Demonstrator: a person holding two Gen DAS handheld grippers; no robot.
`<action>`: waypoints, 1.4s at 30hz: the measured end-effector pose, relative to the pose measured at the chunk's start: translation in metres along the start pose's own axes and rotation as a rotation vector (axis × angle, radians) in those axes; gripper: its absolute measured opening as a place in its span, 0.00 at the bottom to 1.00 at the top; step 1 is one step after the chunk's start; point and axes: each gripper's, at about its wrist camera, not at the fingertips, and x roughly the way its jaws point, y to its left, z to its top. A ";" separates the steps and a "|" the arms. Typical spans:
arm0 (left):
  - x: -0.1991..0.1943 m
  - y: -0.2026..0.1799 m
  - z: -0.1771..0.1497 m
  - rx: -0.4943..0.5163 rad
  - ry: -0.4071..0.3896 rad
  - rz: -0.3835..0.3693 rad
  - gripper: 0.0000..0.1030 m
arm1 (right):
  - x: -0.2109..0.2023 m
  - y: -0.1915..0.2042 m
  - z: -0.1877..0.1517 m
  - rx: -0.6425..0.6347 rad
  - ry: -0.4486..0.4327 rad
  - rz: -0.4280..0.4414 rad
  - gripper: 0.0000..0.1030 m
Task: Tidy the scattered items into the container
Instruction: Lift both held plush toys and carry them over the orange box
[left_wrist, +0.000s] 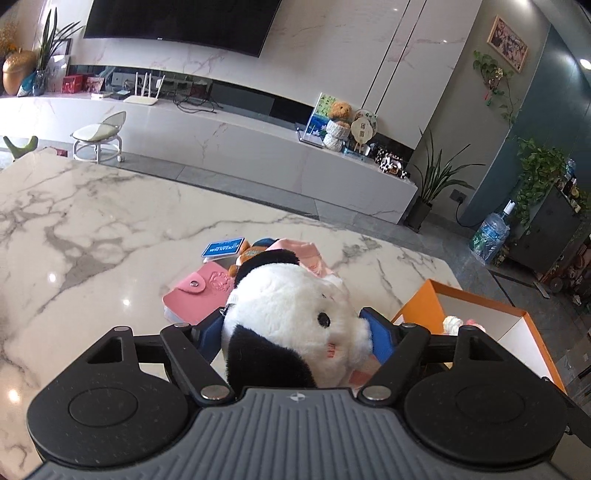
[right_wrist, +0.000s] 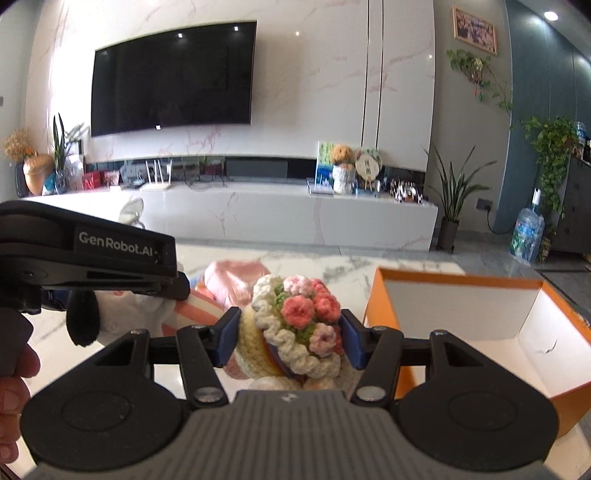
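the left gripper (left_wrist: 291, 328) has its blue pads pressed on either flank of a black-and-white plush panda (left_wrist: 291, 317), which fills the space between them and hangs clear of the marble table (left_wrist: 92, 221). the right gripper (right_wrist: 288, 336) pinches a crocheted flower bouquet (right_wrist: 295, 325) the same way, cream ruffle and pink blooms bulging out from between the pads

in the left wrist view, a pink snap wallet (left_wrist: 195, 291) lies on the table at about ten o'clock from the panda, partly hidden behind it. just past the wallet, at about eleven o'clock, sits a small blue card box (left_wrist: 222, 247). a pink garment (left_wrist: 306, 254) and a small brown plush show behind the panda's head at twelve o'clock

the orange box (left_wrist: 517, 332) stands open on the table at three o'clock from the panda, white inside, with a pale item or two visible against its near wall; what they are is too small to tell. in the right wrist view the same box (right_wrist: 461, 280) is at about two o'clock from the bouquet, and the left gripper's black body comes in at nine o'clock with a hand (right_wrist: 14, 384) at the frame edge

furthest off, a white tv console and a dark wall television (right_wrist: 173, 77)
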 end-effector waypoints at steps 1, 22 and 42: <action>-0.003 -0.005 0.001 0.007 -0.007 -0.006 0.87 | -0.005 -0.003 0.004 0.003 -0.019 0.004 0.58; 0.057 -0.174 0.008 0.183 0.038 -0.227 0.87 | -0.006 -0.191 0.026 0.100 -0.029 -0.214 0.58; 0.168 -0.219 -0.040 0.268 0.269 -0.164 0.87 | 0.116 -0.281 -0.009 0.169 0.380 -0.086 0.59</action>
